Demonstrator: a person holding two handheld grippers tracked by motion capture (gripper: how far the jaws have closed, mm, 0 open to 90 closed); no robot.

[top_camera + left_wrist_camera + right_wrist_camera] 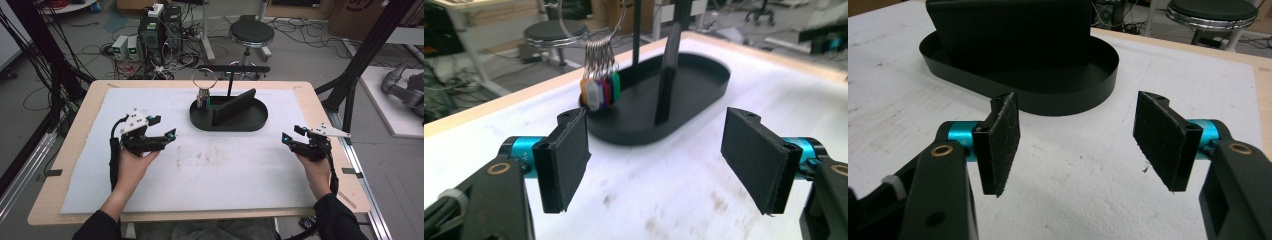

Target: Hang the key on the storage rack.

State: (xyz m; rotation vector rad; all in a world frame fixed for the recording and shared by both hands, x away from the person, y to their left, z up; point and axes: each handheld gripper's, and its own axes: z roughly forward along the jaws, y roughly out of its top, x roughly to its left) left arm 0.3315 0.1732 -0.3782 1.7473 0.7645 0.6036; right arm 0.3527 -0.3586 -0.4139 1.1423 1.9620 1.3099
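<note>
At the middle of the high view sits a wooden table (75, 150) covered by a white sheet (215, 170), and toward the upper centre a black oval tray (250, 124) rests on that sheet. Inside the tray a black panel (234, 108) stands upright on its edge, running diagonally. Just left of the panel, at the tray's left end, a bunch of coloured key tags (202, 101) hangs from a big wire ring (204, 78); the ring hangs from a black T-shaped stand (231, 75) that rises from the tray.

Lower left of the high view: the left hand (131, 167) comes up from the bottom edge, forearm angled inward, holding the left gripper (164, 127) above the sheet, pointed right and slightly up the frame toward the tray. Its jaws stand wide apart with nothing between them; in the left gripper view the pads (569, 157) frame bare sheet, with the tags and tray beyond, upper centre.

Lower right: the right hand (315, 172) mirrors it, sleeve at the bottom edge, right gripper (292, 134) aimed left toward the tray. Wide apart too, nothing held; in the right gripper view the tray and upright panel fill the upper middle past the pads (1158, 137).

Both grippers sit well apart from the tray, one on each side.
</note>
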